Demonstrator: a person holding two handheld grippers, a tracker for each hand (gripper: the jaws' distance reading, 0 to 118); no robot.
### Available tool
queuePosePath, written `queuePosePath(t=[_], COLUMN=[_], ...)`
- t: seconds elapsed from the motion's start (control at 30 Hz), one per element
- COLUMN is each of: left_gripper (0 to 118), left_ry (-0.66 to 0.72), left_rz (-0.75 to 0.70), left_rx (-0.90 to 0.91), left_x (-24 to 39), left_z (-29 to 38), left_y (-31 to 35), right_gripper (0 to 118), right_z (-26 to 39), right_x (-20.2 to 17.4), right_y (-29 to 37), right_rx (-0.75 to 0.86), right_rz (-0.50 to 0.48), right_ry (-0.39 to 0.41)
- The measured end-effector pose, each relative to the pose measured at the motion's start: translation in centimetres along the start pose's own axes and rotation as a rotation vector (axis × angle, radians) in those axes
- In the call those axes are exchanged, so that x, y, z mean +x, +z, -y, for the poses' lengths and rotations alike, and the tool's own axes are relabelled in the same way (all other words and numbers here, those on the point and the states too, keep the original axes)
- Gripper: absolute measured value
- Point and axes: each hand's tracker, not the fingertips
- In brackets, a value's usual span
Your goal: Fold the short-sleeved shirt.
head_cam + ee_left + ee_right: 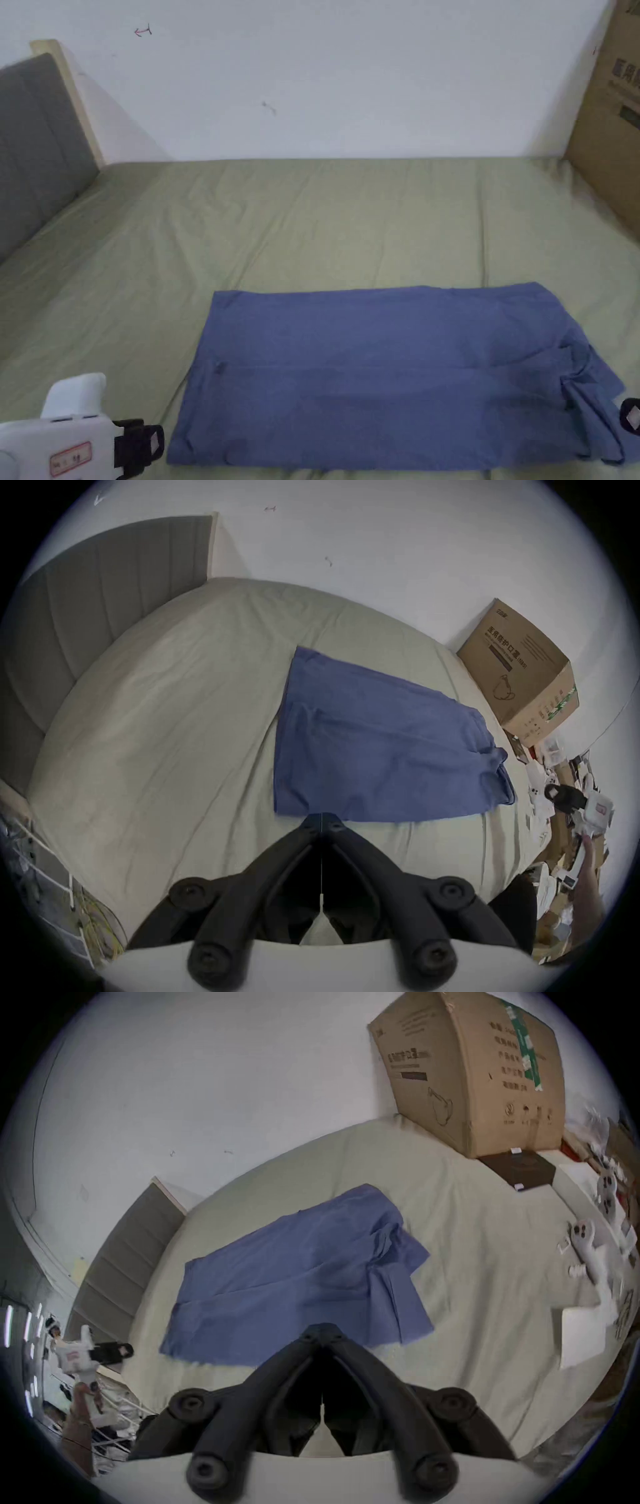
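Observation:
A blue short-sleeved shirt point(387, 375) lies flat on the green bed sheet point(312, 212), folded lengthwise into a long rectangle, with its sleeves and collar bunched at the right end point(590, 387). My left gripper point(147, 444) hovers just off the shirt's near left corner, jaws pressed together on nothing point(321, 817). The shirt point(374, 743) lies beyond its tips. My right gripper point(631, 417) sits at the frame's right edge beside the bunched end. Its jaws meet with nothing between them point(322, 1329), just short of the shirt point(301, 1279).
A large cardboard box point(609, 119) stands on the bed's far right corner. A grey padded headboard point(37, 144) runs along the left. The white wall point(344, 75) backs the bed. Cluttered papers and items point(595, 1255) lie off the right side.

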Motion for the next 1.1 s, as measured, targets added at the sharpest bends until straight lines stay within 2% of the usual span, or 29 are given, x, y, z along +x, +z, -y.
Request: queuePosePath(t=[0.13, 0.17, 0.23, 0.27, 0.3, 0.43, 0.5, 0.53, 0.57, 0.6, 0.63, 0.67, 0.7, 0.73, 0.8, 0.83, 0.9, 0.97, 1.0, 1.03, 1.07, 1.1], left_gripper=[1, 10, 70, 94, 99, 95, 83, 77, 66, 39, 12, 5, 5, 5, 5, 5, 5, 5, 5, 5, 5, 5], left_ry=[0.057, 0.064, 0.065, 0.062, 0.079, 0.148, 0.107, 0.041, -0.008, -0.038, -0.038, -0.016, -0.003, -0.021, -0.100, -0.109, -0.097, -0.090, -0.091, -0.092, -0.089, -0.080], left_rz=[-0.045, -0.040, -0.062, -0.095, -0.086, -0.046, -0.076, -0.123, -0.164, -0.169, -0.102, -0.013, 0.021, -0.031, -0.061, -0.060, -0.058, -0.057, -0.064, -0.072, -0.074, -0.068], left_rx=[-0.022, -0.026, -0.037, -0.045, -0.059, -0.164, -0.216, -0.189, -0.173, -0.161, -0.146, -0.138, -0.136, -0.134, -0.117, -0.115, -0.123, -0.121, -0.118, -0.115, -0.117, -0.119], left_x=[-2.4, -2.9, -3.4, -3.5, -3.9, -4.0, -3.7, -2.9, -2.4, -2.1, -2.1, -1.9, -1.8, -1.4, -0.6, -0.6, -0.9, -0.8, -0.8, -0.9, -0.9, -1.0], left_z=[-0.8, -1.2, -1.8, -2.4, -2.6, -2.1, -1.7, -1.6, -1.8, -1.9, -2.2, -2.4, -2.6, -2.9, -3.1, -3.4, -3.8, -3.9, -3.9, -4.0, -4.0, -4.1], left_y=[-3.1, -4.2, -6.6, -7.8, -8.8, -12.5, -13.8, -13.4, -13.1, -12.7, -12.1, -11.6, -11.2, -10.9, -9.8, -9.5, -9.3, -9.0, -9.0, -9.0, -8.9, -8.9], right_gripper=[0, 0, 0, 0, 0, 0, 0, 0, 0, 0, 0, 0, 0, 21, 113, 117, 116, 111, 88, 47, 11, 8], right_z=[1.2, 1.4, 1.7, 1.8, 1.9, 2.3, 2.2, 2.1, 1.9, 1.6, 1.1, 0.6, 0.1, -0.7, -1.9, -2.6, -3.4, -3.9, -3.9, -4.0, -3.9, -3.3], right_x=[1.2, 1.6, 2.0, 2.1, 2.5, 3.2, 3.5, 3.6, 4.2, 4.5, 4.8, 5.0, 5.5, 5.9, 6.7, 8.3, 9.2, 10.2, 10.5, 10.8, 11.0, 10.9], right_y=[0.0, -0.1, -0.2, -0.2, -0.3, -0.7, -1.0, -1.3, -1.5, -1.9, -2.4, -3.0, -3.7, -4.6, -6.6, -8.3, -9.8, -12.1, -12.9, -13.6, -13.9, -14.3], right_rx=[-0.022, -0.030, -0.039, -0.047, -0.058, -0.088, -0.099, -0.102, -0.104, -0.104, -0.106, -0.109, -0.115, -0.125, -0.168, -0.211, -0.202, -0.288, -0.317, -0.347, -0.366, -0.380], right_rz=[-0.028, -0.026, -0.025, -0.023, -0.021, 0.001, 0.022, 0.025, 0.022, 0.016, 0.009, 0.008, 0.015, 0.036, 0.110, 0.152, 0.199, 0.186, 0.200, 0.204, 0.187, 0.175], right_ry=[-0.110, -0.135, -0.148, -0.154, -0.159, -0.159, -0.155, -0.154, -0.152, -0.150, -0.147, -0.147, -0.150, -0.158, -0.169, -0.168, -0.146, -0.143, -0.132, -0.111, -0.102, -0.099])
